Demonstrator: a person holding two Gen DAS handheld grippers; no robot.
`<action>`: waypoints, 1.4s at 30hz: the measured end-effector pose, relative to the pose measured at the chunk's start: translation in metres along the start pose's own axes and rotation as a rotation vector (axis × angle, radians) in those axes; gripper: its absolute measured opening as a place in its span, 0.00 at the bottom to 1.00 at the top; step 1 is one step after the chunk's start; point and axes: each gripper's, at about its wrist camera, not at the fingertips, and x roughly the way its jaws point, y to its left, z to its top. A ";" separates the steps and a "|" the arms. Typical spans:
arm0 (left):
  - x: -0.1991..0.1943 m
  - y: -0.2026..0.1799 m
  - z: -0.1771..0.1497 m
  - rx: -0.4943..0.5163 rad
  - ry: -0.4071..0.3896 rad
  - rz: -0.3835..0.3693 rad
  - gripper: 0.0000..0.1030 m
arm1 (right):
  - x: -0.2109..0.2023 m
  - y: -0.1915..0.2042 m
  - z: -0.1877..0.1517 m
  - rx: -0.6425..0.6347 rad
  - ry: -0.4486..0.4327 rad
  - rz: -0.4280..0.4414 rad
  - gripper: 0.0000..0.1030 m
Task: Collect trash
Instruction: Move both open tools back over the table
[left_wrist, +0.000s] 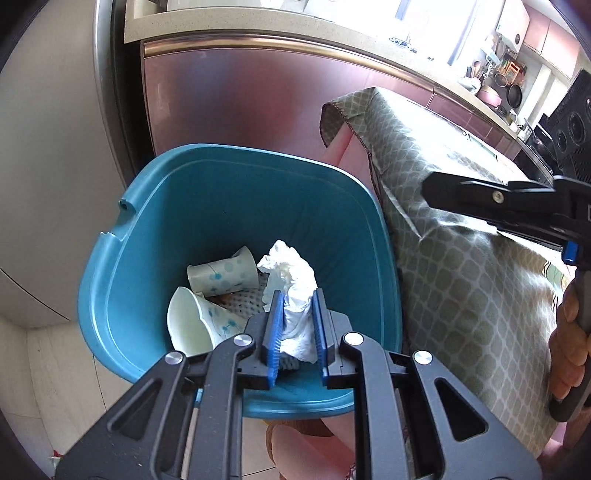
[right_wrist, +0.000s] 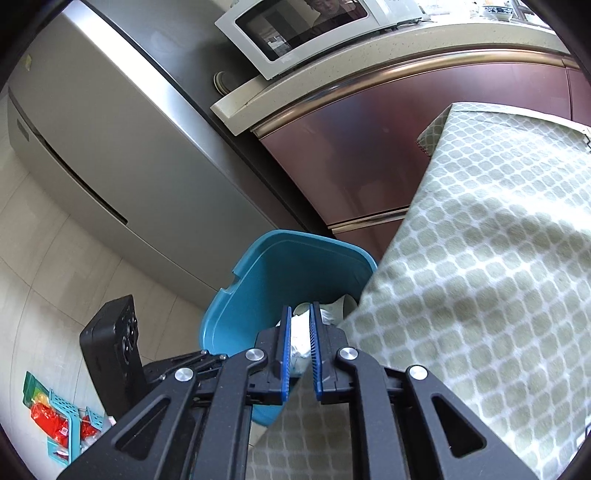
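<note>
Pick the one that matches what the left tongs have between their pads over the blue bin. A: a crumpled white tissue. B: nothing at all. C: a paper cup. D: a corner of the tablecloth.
A: in the left wrist view the left tongs pinch a crumpled white tissue above the open blue bin, while the paper cups already lie inside it.

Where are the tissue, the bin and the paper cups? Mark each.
tissue (left_wrist: 295, 295), left wrist view, crumpled middle.
bin (left_wrist: 221, 192), left wrist view, inner back wall.
paper cups (left_wrist: 221, 275), left wrist view, side of upper cup.
</note>
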 end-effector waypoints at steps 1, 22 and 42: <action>0.000 -0.001 0.000 0.000 0.000 0.002 0.17 | -0.003 -0.001 -0.001 -0.001 0.000 0.002 0.10; -0.075 -0.054 0.002 0.093 -0.191 -0.056 0.26 | -0.133 -0.031 -0.055 -0.060 -0.152 -0.052 0.25; -0.053 -0.261 0.008 0.333 -0.115 -0.368 0.32 | -0.307 -0.181 -0.112 0.248 -0.428 -0.395 0.28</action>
